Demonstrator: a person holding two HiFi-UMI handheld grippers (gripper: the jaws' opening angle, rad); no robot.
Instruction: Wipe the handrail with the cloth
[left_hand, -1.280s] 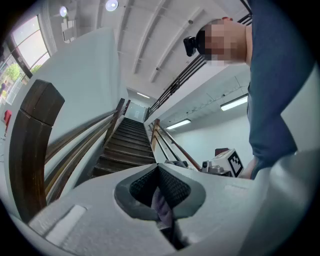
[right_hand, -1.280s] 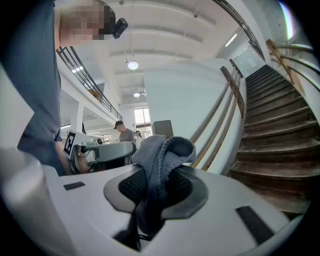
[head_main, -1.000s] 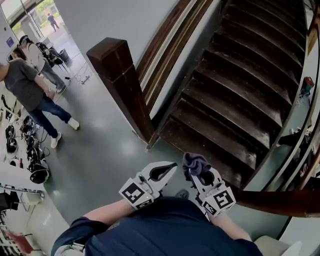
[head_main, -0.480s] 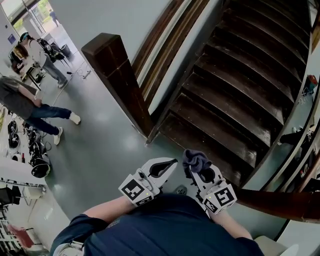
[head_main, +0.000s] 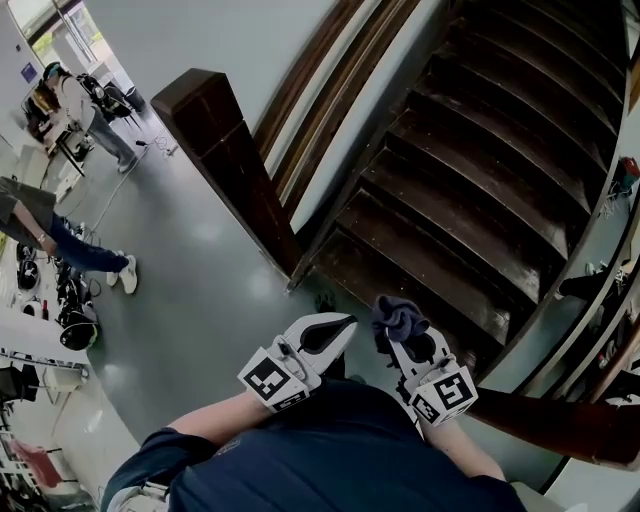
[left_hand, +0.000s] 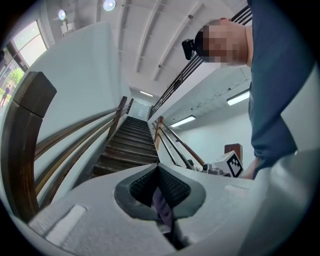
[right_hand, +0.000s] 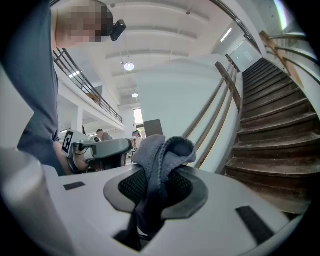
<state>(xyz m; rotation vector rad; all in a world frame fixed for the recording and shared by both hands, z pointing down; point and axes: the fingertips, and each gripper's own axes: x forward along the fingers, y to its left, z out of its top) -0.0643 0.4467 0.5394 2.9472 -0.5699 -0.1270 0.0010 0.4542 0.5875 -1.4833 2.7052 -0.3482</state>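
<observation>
The grey-purple cloth (head_main: 398, 315) is bunched up and pinched in my right gripper (head_main: 392, 336), which is shut on it; its folds stick out past the jaws (right_hand: 162, 150). My left gripper (head_main: 343, 323) is held beside it at waist height, jaws shut with nothing gripped (left_hand: 159, 168). Both point toward the foot of a dark wooden staircase. The left handrail (head_main: 318, 92) runs up the wall from a thick dark newel post (head_main: 228, 160), well ahead of both grippers. It also shows as brown rails (right_hand: 220, 95) in the right gripper view. A second dark handrail (head_main: 560, 420) passes just right of my right gripper.
Dark wooden steps (head_main: 470, 190) rise ahead and to the right. Grey floor (head_main: 190, 300) lies to the left. People (head_main: 70, 100) stand at the far left near tables and gear (head_main: 70, 320). Small items (head_main: 625, 175) sit at the right edge.
Both grippers stay close together with the cloth still held; the right one has drifted slightly right. The person at the left has walked further toward the left edge.
</observation>
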